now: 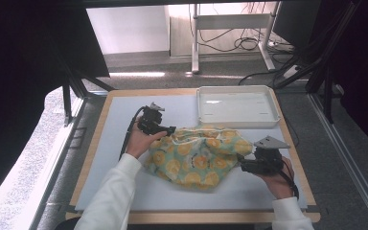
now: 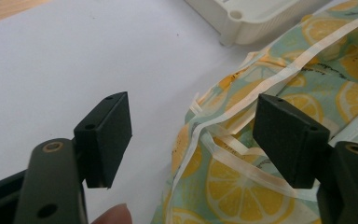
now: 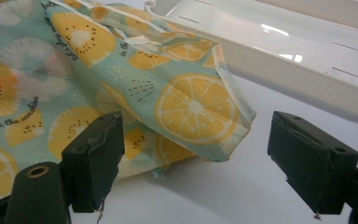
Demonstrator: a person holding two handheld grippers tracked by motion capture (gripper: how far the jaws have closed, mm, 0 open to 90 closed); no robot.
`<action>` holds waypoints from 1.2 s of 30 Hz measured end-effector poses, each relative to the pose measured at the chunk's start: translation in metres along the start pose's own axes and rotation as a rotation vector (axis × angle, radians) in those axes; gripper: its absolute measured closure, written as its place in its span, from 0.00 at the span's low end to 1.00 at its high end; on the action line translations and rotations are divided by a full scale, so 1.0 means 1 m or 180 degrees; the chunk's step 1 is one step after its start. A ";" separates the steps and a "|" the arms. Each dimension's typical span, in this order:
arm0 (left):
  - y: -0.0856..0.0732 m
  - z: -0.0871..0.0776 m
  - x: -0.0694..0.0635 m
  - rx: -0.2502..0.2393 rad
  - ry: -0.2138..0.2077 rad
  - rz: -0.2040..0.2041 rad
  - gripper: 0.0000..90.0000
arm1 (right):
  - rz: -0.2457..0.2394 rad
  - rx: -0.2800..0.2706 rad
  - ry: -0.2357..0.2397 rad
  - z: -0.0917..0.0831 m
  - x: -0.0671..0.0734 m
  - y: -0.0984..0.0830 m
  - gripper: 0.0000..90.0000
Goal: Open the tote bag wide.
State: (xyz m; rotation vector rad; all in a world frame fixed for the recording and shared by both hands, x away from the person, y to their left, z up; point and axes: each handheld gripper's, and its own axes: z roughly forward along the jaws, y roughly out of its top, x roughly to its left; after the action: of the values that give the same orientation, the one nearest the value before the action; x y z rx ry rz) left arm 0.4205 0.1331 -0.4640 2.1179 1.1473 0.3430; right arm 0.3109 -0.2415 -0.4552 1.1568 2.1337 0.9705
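Note:
A drawstring cloth bag (image 1: 196, 155) printed with lemon slices on pale green lies crumpled on the white mat (image 1: 124, 187). My left gripper (image 1: 170, 130) is at the bag's upper left end. In the left gripper view it (image 2: 193, 135) stands open, and the cream drawstring ribbon (image 2: 279, 77) and gathered bag mouth (image 2: 242, 186) lie between and beyond the jaws, with no pad pressing on them. My right gripper (image 1: 242, 163) is at the bag's right end. It (image 3: 193, 158) is open too, and the bag's corner (image 3: 200, 112) sits between the jaws without touching.
A shallow white tray (image 1: 235, 122) stands at the back right of the mat, just behind the bag; its wall (image 3: 284, 65) is close to the right gripper. The wooden table edge (image 1: 96, 139) frames the mat. Bare mat lies left and in front.

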 end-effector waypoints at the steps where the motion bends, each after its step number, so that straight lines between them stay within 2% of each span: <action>1: -0.001 0.000 0.001 0.0012 0.0002 -0.0001 0.29 | 0.0001 -0.0001 -0.0006 0.000 0.000 0.000 0.21; 4: -0.005 0.003 0.004 0.0050 -0.0021 -0.0042 0.31 | -0.0008 0.0010 -0.0027 0.001 -0.001 -0.001 0.21; 5: -0.009 0.006 0.007 0.0102 -0.0139 -0.0093 0.34 | -0.0016 0.0007 -0.0032 0.001 0.000 -0.001 0.21; 6: -0.009 0.006 0.007 0.0102 -0.0139 -0.0093 0.36 | -0.0016 0.0007 -0.0032 0.001 0.000 -0.001 0.21; 9: -0.016 0.015 0.013 0.0184 -0.0369 -0.0198 0.40 | -0.0030 0.0016 -0.0025 0.001 0.001 -0.001 0.21; 11: -0.020 0.023 0.014 0.0240 -0.0421 -0.0216 0.45 | -0.0044 0.0029 -0.0019 0.003 0.002 -0.001 0.21; 15: -0.026 0.032 0.015 0.0306 -0.0490 -0.0200 0.66 | -0.0059 0.0065 -0.0030 0.005 0.003 -0.003 0.21; 16: -0.026 0.033 0.015 0.0298 -0.0515 -0.0209 0.80 | -0.0067 0.0067 -0.0047 0.005 0.003 -0.003 0.21; 17: -0.027 0.032 0.015 0.0247 -0.0522 -0.0210 0.85 | -0.0070 0.0066 -0.0044 0.005 0.002 -0.003 0.21; 18: -0.027 0.032 0.015 0.0247 -0.0522 -0.0210 0.90 | -0.0070 0.0066 -0.0044 0.005 0.002 -0.003 0.21; 19: -0.026 0.030 0.015 0.0216 -0.0523 -0.0203 0.90 | -0.0074 0.0062 -0.0046 0.005 0.002 -0.003 0.21; 20: -0.026 0.029 0.014 0.0185 -0.0513 -0.0194 0.95 | -0.0076 0.0061 -0.0053 0.005 0.002 -0.003 0.21; 26: -0.022 0.013 0.008 -0.0012 -0.0454 -0.0098 0.99 | -0.0090 0.0063 -0.0058 0.005 0.003 -0.002 0.21; 31: -0.021 -0.003 0.013 -0.0093 -0.0575 -0.0102 0.99 | -0.0107 0.0045 -0.0060 0.003 0.003 -0.002 0.21; 36: -0.022 -0.013 0.012 -0.0152 -0.0609 -0.0093 0.99 | -0.0019 -0.0055 -0.0011 -0.003 0.001 0.002 0.21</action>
State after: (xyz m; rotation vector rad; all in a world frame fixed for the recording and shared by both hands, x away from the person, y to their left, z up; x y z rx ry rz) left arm 0.4068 0.1570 -0.4705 2.0413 1.0473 0.1489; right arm 0.3087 -0.2407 -0.4521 1.1422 2.1207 0.9816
